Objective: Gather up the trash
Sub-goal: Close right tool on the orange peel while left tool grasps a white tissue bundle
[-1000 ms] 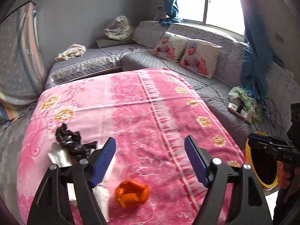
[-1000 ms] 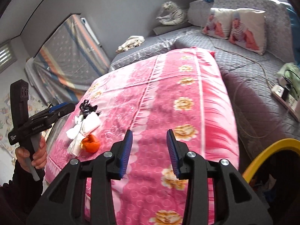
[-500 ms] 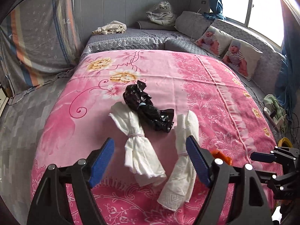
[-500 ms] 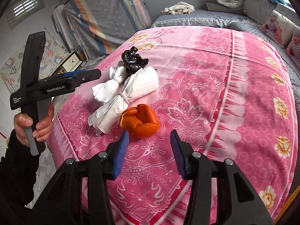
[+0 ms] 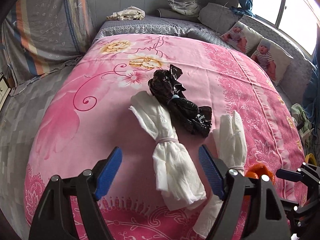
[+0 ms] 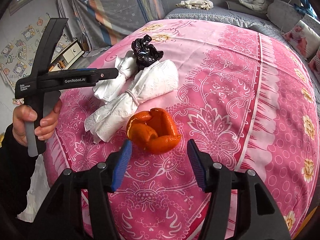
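On the pink flowered bedspread [image 5: 96, 120] lies a small pile of trash. It holds two white tissue bundles, each tied with a rubber band [image 5: 170, 156] [image 5: 232, 140], a crumpled black plastic bag [image 5: 180, 104] and a curled orange peel [image 6: 154, 132]. My left gripper [image 5: 160, 152] is open and hovers over the nearer tissue bundle, with the pads clear of it. My right gripper [image 6: 159, 143] is opening. The orange peel sits just ahead of its tips, and neither pad touches it. The left gripper [image 6: 80, 78] and the hand [image 6: 30, 120] holding it show at the left of the right wrist view.
A grey quilted sofa [image 5: 230, 40] with baby-print pillows [image 5: 268, 58] wraps around the bed's far and right sides. The rim of a yellow bin [image 5: 311, 158] shows at the right edge. Folded bedding [image 6: 112, 6] leans on the left wall, and a white drawer unit [image 6: 72, 52] stands below it.
Both grippers have swung left and down onto the trash pile, which now fills each view. The right jaws have spread wider. The trash has not moved.
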The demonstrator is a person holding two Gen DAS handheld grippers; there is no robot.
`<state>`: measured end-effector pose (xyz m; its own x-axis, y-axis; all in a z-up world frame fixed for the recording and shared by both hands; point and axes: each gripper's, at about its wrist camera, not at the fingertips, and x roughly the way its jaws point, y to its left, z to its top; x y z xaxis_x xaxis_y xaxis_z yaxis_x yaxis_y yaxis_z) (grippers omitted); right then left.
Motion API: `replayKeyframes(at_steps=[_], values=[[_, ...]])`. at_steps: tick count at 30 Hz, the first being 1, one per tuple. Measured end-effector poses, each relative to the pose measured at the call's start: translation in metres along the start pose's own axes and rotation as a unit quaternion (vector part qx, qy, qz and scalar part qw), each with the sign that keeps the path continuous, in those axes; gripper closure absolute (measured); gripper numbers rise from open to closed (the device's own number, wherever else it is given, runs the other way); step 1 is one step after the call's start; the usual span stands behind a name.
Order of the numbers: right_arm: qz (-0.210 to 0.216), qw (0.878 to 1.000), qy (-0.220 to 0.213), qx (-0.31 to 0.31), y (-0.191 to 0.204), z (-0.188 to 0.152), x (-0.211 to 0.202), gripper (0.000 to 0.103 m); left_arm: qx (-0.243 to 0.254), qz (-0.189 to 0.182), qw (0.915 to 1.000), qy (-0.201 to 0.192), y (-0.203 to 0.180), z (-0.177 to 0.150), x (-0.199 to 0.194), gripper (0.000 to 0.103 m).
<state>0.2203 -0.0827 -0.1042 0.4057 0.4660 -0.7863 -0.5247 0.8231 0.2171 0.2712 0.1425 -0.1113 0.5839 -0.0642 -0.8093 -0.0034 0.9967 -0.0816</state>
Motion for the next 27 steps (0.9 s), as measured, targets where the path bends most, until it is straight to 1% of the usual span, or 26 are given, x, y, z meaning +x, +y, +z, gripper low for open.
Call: replayKeyframes(at_steps=[3,7,9,11,13,15,17,18,19,20,22,24,27], values=[[-0.007,1.000,0.005,-0.008,0.002,0.002,0.008,0.049,-0.002,0.001,1.0000,0.006,0.001,0.002,0.007,0.028],[-0.005,1.000,0.012,-0.009,0.003,0.006,0.017,0.049,-0.004,0.005,0.9999,0.014,0.002,0.005,0.016,0.029],[-0.004,1.000,0.014,-0.012,0.005,0.008,0.021,0.049,-0.004,0.008,0.9998,0.019,0.003,0.006,0.020,0.035],[-0.003,1.000,0.016,-0.014,0.006,0.011,0.025,0.049,-0.008,0.003,0.9996,0.026,0.005,0.007,0.025,0.038],[-0.001,1.000,0.019,-0.014,0.007,0.013,0.028,0.049,-0.010,0.003,0.9995,0.031,0.006,0.008,0.029,0.044],[-0.002,1.000,0.020,-0.018,0.010,0.015,0.031,0.049,-0.010,-0.003,0.9993,0.035,0.006,0.008,0.031,0.058],[0.000,1.000,0.025,-0.019,0.012,0.016,0.036,0.049,-0.004,-0.005,0.9993,0.037,0.004,0.008,0.034,0.064],[0.000,0.999,0.027,-0.018,0.013,0.016,0.038,0.049,-0.003,-0.009,0.9992,0.039,0.003,0.008,0.035,0.072],[0.000,0.999,0.029,-0.018,0.013,0.016,0.040,0.049,-0.003,-0.014,0.9990,0.042,0.002,0.008,0.036,0.075],[0.001,0.999,0.030,-0.018,0.015,0.016,0.041,0.050,-0.002,-0.012,0.9990,0.043,0.001,0.008,0.037,0.076],[0.002,0.999,0.030,-0.018,0.016,0.017,0.043,0.055,-0.002,-0.012,0.9990,0.043,0.001,0.008,0.037,0.078],[0.003,0.999,0.029,-0.019,0.018,0.017,0.042,0.059,-0.012,-0.014,0.9990,0.041,0.006,0.008,0.036,0.081],[0.006,1.000,0.026,-0.016,0.017,0.018,0.040,0.064,-0.024,-0.008,0.9991,0.034,0.013,0.008,0.031,0.082]])
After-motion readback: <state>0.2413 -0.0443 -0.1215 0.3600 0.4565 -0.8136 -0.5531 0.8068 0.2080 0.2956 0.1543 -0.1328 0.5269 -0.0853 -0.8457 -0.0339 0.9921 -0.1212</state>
